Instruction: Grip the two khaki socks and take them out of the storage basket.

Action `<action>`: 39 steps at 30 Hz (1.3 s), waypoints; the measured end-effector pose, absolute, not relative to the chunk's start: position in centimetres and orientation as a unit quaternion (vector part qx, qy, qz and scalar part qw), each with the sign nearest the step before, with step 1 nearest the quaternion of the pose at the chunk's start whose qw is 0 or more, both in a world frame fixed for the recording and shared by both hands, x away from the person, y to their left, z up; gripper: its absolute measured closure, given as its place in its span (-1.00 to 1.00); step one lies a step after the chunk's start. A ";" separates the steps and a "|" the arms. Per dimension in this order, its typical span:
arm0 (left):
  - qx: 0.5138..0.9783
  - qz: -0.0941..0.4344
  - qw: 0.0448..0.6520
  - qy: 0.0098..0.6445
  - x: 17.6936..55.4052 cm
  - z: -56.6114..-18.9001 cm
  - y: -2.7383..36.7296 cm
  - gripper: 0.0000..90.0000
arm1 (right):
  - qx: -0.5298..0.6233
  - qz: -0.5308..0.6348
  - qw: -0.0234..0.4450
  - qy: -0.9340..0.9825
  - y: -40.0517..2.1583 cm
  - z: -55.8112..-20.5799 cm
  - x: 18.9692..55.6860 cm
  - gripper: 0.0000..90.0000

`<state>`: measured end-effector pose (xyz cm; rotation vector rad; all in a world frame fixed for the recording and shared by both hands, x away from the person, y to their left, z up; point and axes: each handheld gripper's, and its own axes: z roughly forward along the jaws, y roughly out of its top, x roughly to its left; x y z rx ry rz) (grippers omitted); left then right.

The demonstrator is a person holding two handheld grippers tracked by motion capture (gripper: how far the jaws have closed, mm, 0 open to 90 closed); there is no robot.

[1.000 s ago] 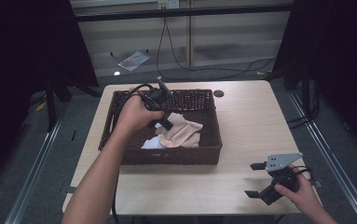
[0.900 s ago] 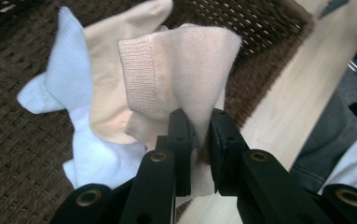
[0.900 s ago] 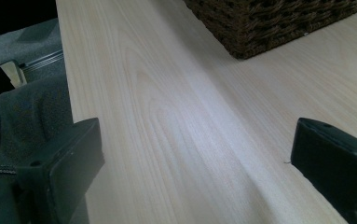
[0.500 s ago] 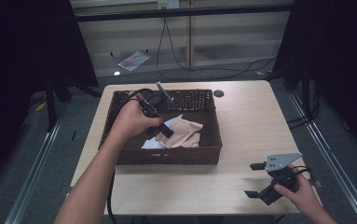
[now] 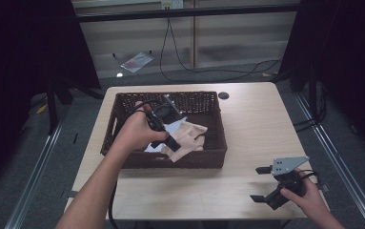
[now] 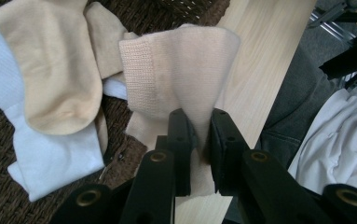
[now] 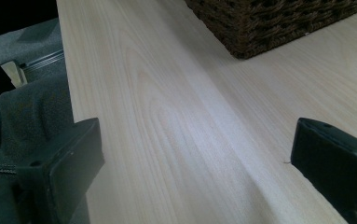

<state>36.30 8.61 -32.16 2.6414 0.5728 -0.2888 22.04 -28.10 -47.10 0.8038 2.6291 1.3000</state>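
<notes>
A dark wicker basket stands on the wooden table and holds beige and white socks. My left gripper is inside the basket, shut on a beige sock and lifting it. In the left gripper view the jaws pinch that beige sock below its ribbed cuff, above a second beige sock and a white sock. My right gripper rests open near the table's front right corner, its jaws wide apart over bare wood with nothing between them.
The basket's corner lies ahead of the right gripper. A small dark round hole sits in the table behind the basket. Cables trail on the floor beyond the table. Metal rails run along both sides of the table.
The left gripper has drawn back toward the basket's front with the beige sock held in it, lifting the sock off the pile. The right gripper has stayed still.
</notes>
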 end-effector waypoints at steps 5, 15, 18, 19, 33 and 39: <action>0.953 -0.103 0.208 0.197 35.8 -32.6 8.4 0.78 | 0.265 0.427 0.049 0.863 -28.1 -47.1 22.0 -0.95; 0.956 -0.107 0.202 0.185 34.6 -33.4 7.7 0.78 | 0.265 0.427 0.048 0.863 -28.0 -47.1 22.0 -0.95; 0.957 -0.109 0.199 0.180 34.6 -33.8 7.6 0.77 | 0.264 0.426 0.050 0.864 -28.0 -47.1 22.0 -0.95; 0.957 -0.111 0.199 0.181 34.5 -34.2 7.4 0.77 | 0.264 0.427 0.049 0.863 -28.0 -47.1 22.0 -0.95; 0.959 -0.120 0.188 0.175 34.0 -36.1 6.6 0.77 | 0.264 0.427 0.049 0.863 -28.0 -47.1 22.0 -0.95; 0.959 -0.123 0.184 0.178 33.8 -36.9 6.4 0.75 | 0.264 0.427 0.049 0.863 -28.1 -47.1 22.0 -0.95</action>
